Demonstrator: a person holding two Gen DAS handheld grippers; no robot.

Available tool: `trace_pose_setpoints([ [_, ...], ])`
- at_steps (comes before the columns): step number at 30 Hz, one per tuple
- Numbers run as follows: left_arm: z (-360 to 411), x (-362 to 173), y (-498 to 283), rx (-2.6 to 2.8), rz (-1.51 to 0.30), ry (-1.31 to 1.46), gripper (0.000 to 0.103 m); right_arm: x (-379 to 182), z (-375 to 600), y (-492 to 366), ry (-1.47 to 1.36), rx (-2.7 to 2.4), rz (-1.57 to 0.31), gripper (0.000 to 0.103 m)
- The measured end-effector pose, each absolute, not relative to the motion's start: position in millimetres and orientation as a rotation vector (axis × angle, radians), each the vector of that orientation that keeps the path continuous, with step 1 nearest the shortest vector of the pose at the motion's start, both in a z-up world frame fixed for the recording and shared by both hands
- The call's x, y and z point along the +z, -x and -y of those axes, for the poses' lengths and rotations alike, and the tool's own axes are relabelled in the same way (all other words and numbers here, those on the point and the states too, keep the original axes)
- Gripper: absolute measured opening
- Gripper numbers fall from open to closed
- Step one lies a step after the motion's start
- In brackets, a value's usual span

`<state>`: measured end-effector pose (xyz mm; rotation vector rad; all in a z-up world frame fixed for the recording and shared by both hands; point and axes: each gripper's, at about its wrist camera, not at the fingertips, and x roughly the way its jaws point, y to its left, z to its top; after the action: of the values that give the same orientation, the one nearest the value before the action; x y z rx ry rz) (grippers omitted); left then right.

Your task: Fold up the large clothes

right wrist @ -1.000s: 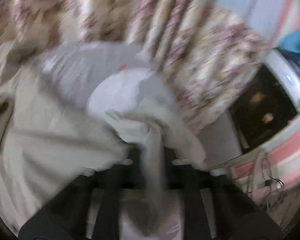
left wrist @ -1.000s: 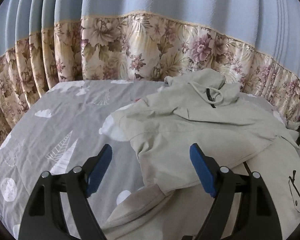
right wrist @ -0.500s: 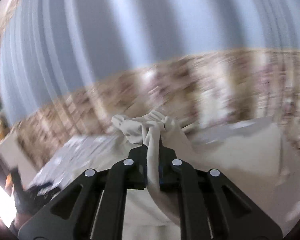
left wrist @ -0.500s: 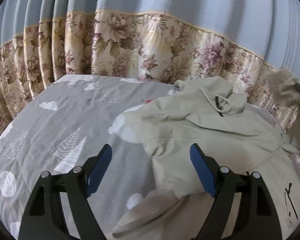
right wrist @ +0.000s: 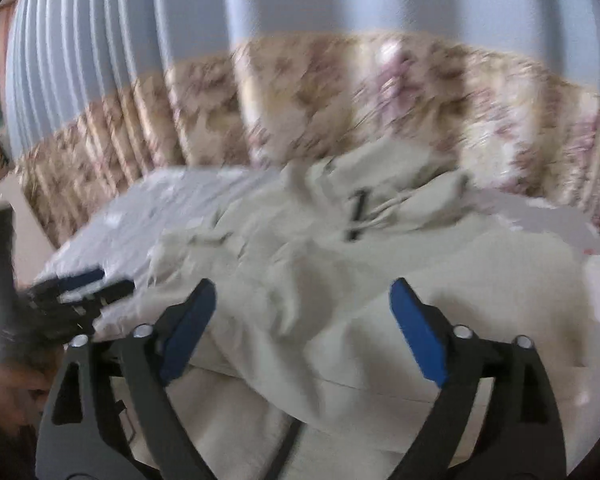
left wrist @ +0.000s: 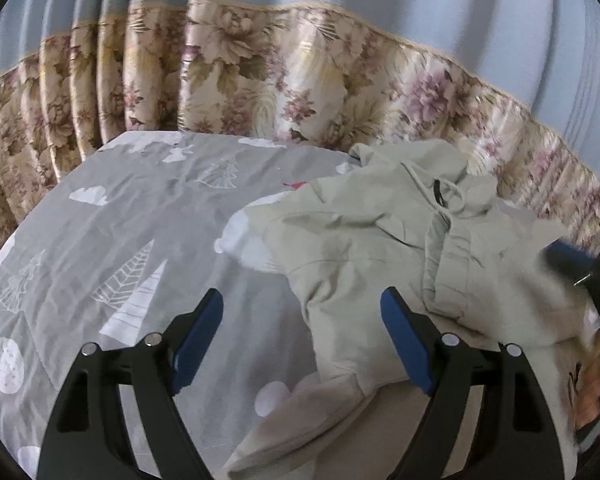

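Observation:
A pale beige hoodie (left wrist: 360, 240) lies crumpled on the grey patterned bedsheet (left wrist: 120, 220), its hood and drawstrings toward the curtain. My left gripper (left wrist: 302, 316) hovers open above the hoodie's left edge and holds nothing. In the right wrist view the hoodie (right wrist: 340, 280) spreads below my right gripper (right wrist: 302, 308), whose jaws are opening wide with no cloth pinched between the blue pads. The right gripper (left wrist: 572, 264) shows blurred at the right edge of the left wrist view. The left gripper (right wrist: 80, 292) appears at the left edge of the right wrist view.
A blue curtain with a floral lower band (left wrist: 300, 80) hangs right behind the bed. A person's hand (left wrist: 596, 392) shows at the right edge of the left wrist view. The bedsheet's left half carries white tree and cloud prints.
My right gripper swung round toward the curtain carrying a pinched fold of the hoodie, then let it go and its jaws spread apart. The released cloth now lies on the hoodie. My left gripper barely moved.

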<state>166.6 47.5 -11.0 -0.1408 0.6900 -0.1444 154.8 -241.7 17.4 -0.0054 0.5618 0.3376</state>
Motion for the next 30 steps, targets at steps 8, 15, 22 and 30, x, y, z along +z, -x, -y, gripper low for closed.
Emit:
trace_pose_setpoints([
  [8,25.8,20.9,-196.9,-0.293,-0.725,0.001,0.083,27.4,365.5,-147.7,-0.218,0.073,-0.432,0.1],
  [15,93.1,-10.0,-241.3,-0.359,-0.859,-0.068,0.083,11.2,416.4,-155.2,-0.299,-0.027,-0.463,0.1],
  [22,95.0,1.0,-240.5,-0.327,-0.782,0.004,0.026,4.2,438.3,-158.0,-0.349,-0.065,-0.49,0.1],
  [30,14.6,34.2,-223.8,-0.105,-0.598,0.079,0.026,4.4,414.9,-162.1,-0.273,-0.013,-0.518,0.1],
])
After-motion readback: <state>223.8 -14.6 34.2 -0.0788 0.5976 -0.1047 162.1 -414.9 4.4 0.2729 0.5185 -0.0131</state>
